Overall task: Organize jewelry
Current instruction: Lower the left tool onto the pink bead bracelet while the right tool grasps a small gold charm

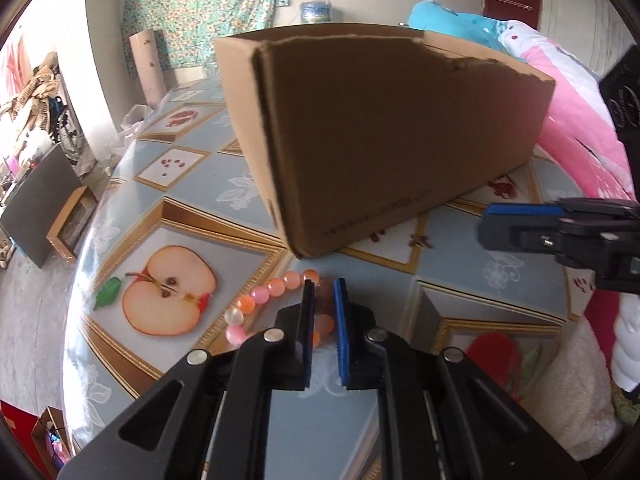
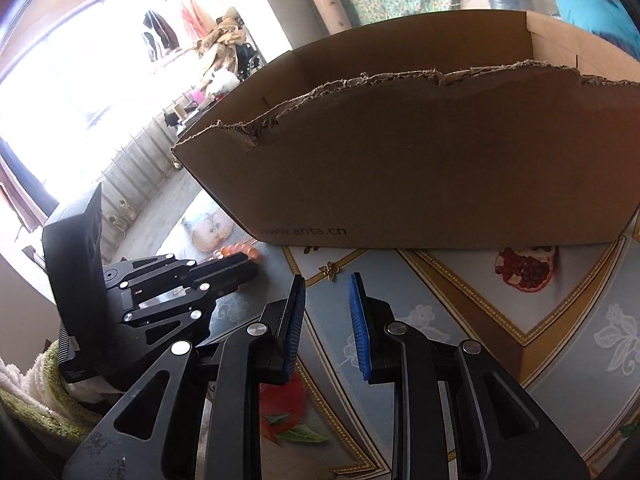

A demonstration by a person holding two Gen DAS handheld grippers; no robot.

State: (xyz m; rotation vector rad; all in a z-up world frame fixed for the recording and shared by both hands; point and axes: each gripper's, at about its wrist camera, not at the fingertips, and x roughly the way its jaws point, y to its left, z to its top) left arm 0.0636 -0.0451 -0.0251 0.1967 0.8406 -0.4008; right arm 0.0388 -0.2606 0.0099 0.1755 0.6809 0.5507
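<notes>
A bracelet of pink and orange beads [image 1: 276, 288] lies on the patterned table [image 1: 192, 208], just in front of the near corner of an open cardboard box [image 1: 400, 128]. My left gripper [image 1: 324, 284] is shut on the bracelet's right part, with beads showing between its blue pads. In the right wrist view the left gripper [image 2: 252, 264] sits low at the left, and a few beads [image 2: 240, 250] peek out beyond its tip. My right gripper [image 2: 326, 278] hovers open over the table in front of the box [image 2: 420, 168], with nothing between its fingers. It also enters the left wrist view [image 1: 486, 226] from the right.
The box has a torn top edge [image 2: 400, 76] and takes up the far half of the table. The table's rounded edge [image 1: 80, 280] drops to the floor on the left. Pink bedding [image 1: 580, 128] lies right of the box, and a towel [image 2: 44, 392] at the near side.
</notes>
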